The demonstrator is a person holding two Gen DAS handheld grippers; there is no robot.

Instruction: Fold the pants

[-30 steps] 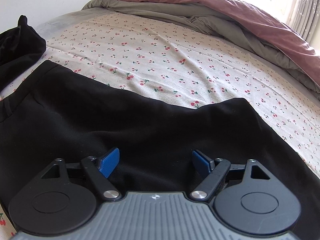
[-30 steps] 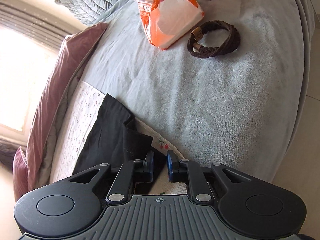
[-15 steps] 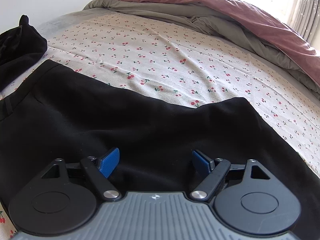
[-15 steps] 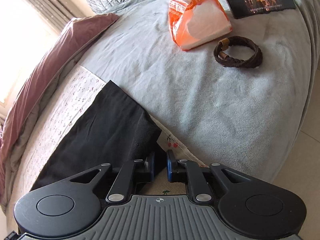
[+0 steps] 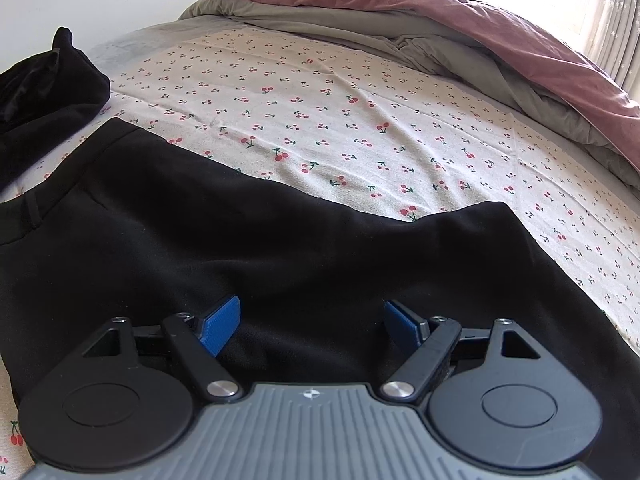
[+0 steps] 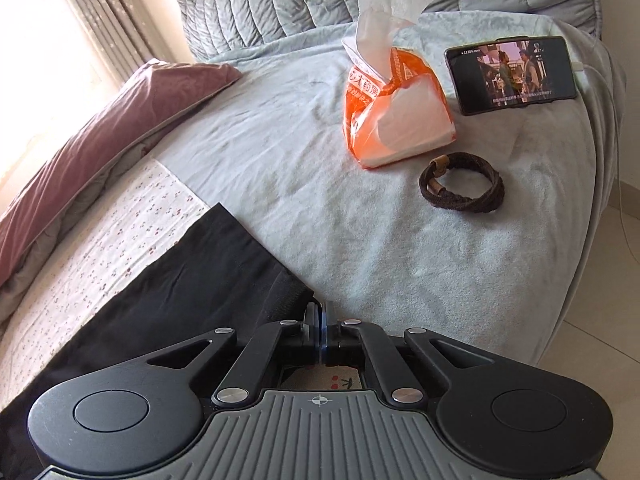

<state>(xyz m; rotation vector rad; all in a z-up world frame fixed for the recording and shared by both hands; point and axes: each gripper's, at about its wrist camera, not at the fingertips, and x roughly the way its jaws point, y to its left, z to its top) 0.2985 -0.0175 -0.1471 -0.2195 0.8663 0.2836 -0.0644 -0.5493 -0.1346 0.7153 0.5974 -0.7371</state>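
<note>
Black pants (image 5: 240, 248) lie spread across the cherry-print sheet (image 5: 360, 120), waistband at the left. My left gripper (image 5: 312, 320) is open, its blue pads apart just over the pants fabric, holding nothing. In the right wrist view the pants leg (image 6: 180, 292) runs to its hem near my right gripper (image 6: 322, 316), whose jaws are shut on the hem corner of the pants.
Another black garment (image 5: 36, 96) lies at the far left. A maroon duvet (image 5: 500, 40) is bunched along the far side. On the grey blanket (image 6: 320, 200) sit an orange tissue pack (image 6: 396, 108), a brown bracelet (image 6: 460, 188) and a phone (image 6: 512, 74). The bed edge and floor are at the right.
My right gripper has closed fully on the pants hem and swung its view round toward the headboard. My left gripper has stayed open and barely moved.
</note>
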